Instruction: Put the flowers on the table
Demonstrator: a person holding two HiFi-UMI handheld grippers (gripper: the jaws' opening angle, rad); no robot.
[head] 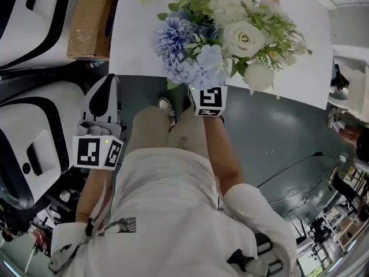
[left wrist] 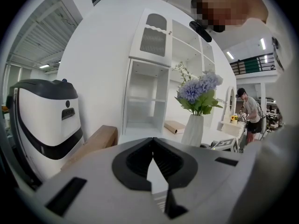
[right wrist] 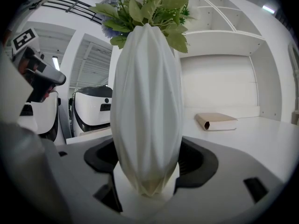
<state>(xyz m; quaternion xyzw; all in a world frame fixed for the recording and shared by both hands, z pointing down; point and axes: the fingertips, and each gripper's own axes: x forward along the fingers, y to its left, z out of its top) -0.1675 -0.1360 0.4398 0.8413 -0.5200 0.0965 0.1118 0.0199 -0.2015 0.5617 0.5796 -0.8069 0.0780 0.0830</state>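
Smooth white table (head: 134, 39), ribbed tapered vase (right wrist: 147, 111) in right gripper (right wrist: 145, 171), fluffy blue blooms (head: 177, 42)

Looks like a large lab hall with a staged home corner. Shows a white shelf unit (left wrist: 154, 78) and a white tabletop (head: 311, 56) at upper centre, with bulky white-and-black machines (head: 34, 131) at left. Has a grey floor (head: 271, 137) with loose cables (head: 288, 167), strip lights (left wrist: 44, 66) on a high ceiling, a railed mezzanine (left wrist: 252, 63) at right, and cluttered workbenches (head: 340, 212) at lower right.
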